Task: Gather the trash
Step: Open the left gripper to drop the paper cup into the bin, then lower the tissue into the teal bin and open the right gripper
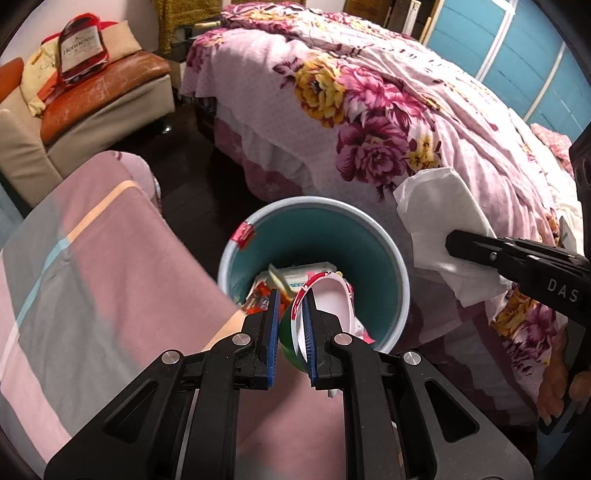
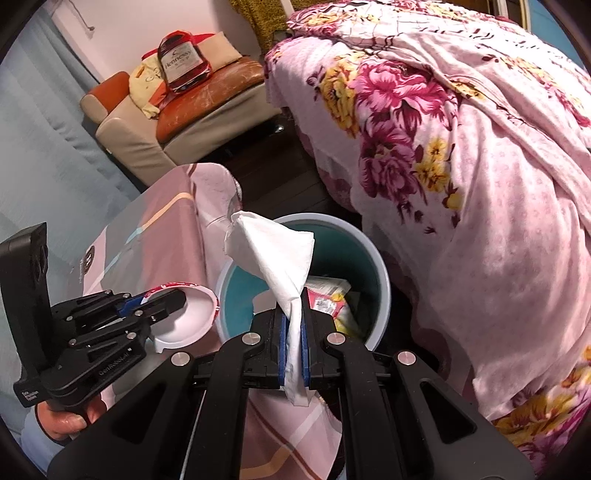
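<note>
Left wrist: one left hand-held gripper [image 1: 291,325] clamped on one paper bowl [image 1: 325,295] over one trash bin [image 1: 391,258] beside the bed [image 1: 369,110]; right wrist: one right hand-held gripper [image 2: 293,332] pinching one tissue [image 2: 277,254] above the bin, tabletop [image 2: 162,236] left.

A bed [image 1: 388,122] under a pink floral quilt [image 2: 480,184] fills the room. Beyond its foot stands a beige armchair [image 1: 92,122] with orange cushions, against a pale wall [image 2: 129,22]. Dark floor [image 1: 184,177] lies between them; teal panels [image 1: 517,48] rise behind the bed.
</note>
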Tool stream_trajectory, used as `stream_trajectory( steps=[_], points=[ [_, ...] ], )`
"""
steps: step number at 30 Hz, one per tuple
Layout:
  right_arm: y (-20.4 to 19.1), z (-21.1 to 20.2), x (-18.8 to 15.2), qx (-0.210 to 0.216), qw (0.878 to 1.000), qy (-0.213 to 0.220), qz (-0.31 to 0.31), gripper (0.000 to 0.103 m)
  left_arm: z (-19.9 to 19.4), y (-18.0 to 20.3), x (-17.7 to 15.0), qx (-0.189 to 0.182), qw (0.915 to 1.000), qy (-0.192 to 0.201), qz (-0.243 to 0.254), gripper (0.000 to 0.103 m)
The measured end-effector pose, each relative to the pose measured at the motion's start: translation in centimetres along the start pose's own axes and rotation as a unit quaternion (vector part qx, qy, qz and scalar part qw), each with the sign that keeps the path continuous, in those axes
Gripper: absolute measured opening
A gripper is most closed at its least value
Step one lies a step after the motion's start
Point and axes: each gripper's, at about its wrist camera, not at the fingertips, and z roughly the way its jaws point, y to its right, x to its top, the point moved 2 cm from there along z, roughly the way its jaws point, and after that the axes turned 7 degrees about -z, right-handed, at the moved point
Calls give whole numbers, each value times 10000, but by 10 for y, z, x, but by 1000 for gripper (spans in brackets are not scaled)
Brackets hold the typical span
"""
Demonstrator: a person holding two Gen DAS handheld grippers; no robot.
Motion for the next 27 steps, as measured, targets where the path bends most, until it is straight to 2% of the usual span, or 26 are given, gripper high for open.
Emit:
stream_trajectory(
  steps=[8, 9, 12, 13, 14, 16, 27],
  points=[
    [8, 3, 7, -113, 9999, -16, 67, 6, 15, 1, 10, -84, 9999, -71, -69, 15],
    [8, 3, 7, -130, 9999, -12, 68, 6, 15, 0, 10, -89, 9999, -81, -78, 24],
    [9, 2, 8, -171, 9998, -6, 79, 6, 13, -1, 11, 3, 9999, 34, -99, 71],
    [9, 2, 8, -191, 9998, -11, 77, 6, 11, -1, 11, 75, 9998, 142, -88, 78],
    [8, 2, 8, -203, 9998, -15, 78, 6, 9, 0, 11, 120, 9997, 192, -71, 79],
    [8, 2, 8, -223, 9997, -29, 81, 6, 9, -2, 11, 153, 9997, 169, -98, 89],
    [-7, 10, 9, -233, 9996, -121, -64, 6, 0, -32, -3, 286, 9982, 55, -520, 94]
  ],
)
